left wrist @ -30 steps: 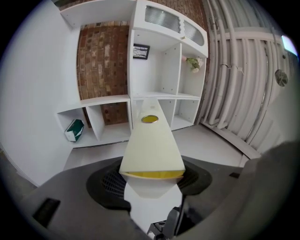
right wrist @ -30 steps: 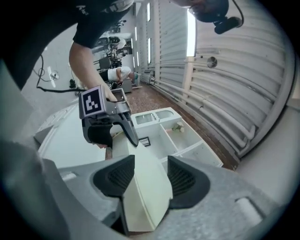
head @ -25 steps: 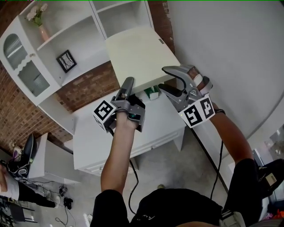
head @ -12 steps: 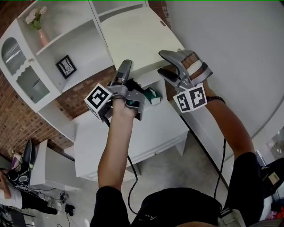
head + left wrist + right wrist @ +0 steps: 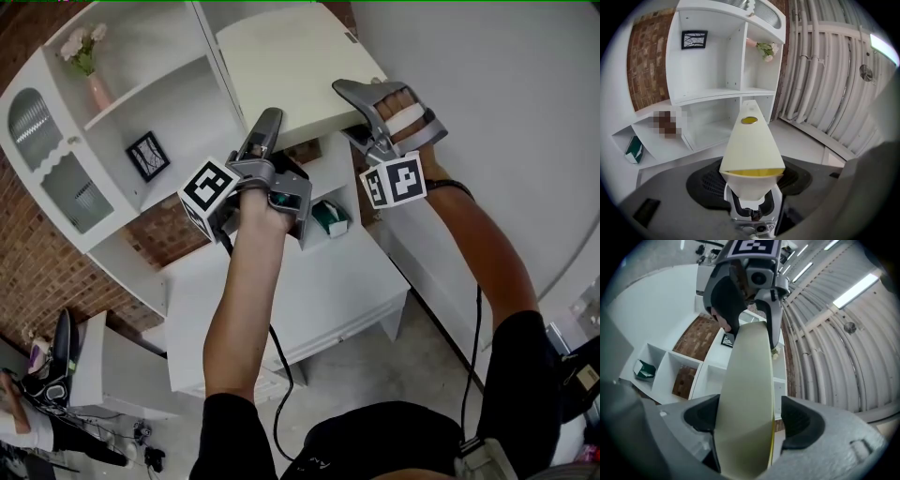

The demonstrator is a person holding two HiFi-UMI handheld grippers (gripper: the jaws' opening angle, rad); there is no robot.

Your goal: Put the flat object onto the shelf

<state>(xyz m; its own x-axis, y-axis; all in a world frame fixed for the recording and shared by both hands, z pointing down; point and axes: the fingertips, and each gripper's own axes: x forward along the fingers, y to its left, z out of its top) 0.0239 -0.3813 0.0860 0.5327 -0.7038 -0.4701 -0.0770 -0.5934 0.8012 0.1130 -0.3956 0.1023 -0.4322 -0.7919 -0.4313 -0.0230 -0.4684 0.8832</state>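
The flat object (image 5: 286,66) is a cream slab held up high in front of the white shelf unit (image 5: 178,103). My left gripper (image 5: 265,131) is shut on its near edge. In the left gripper view the slab (image 5: 752,140) runs away from the jaws toward the shelf compartments (image 5: 708,93). My right gripper (image 5: 361,117) is at the slab's right edge. Its jaws have just been opening. In the right gripper view the slab (image 5: 747,394) stands edge-on between the pads of the right gripper (image 5: 747,420), with a gap beside it.
A framed picture (image 5: 147,155) and a pink vase of flowers (image 5: 89,66) stand in shelf compartments. A green item (image 5: 330,217) lies in a low compartment. A white cabinet top (image 5: 300,291) is below my arms, a brick wall (image 5: 37,244) to the left and a pale wall to the right.
Both grippers have lifted the slab higher, toward the upper shelf. The right gripper has rolled and its jaws have spread apart; the left gripper keeps its hold.
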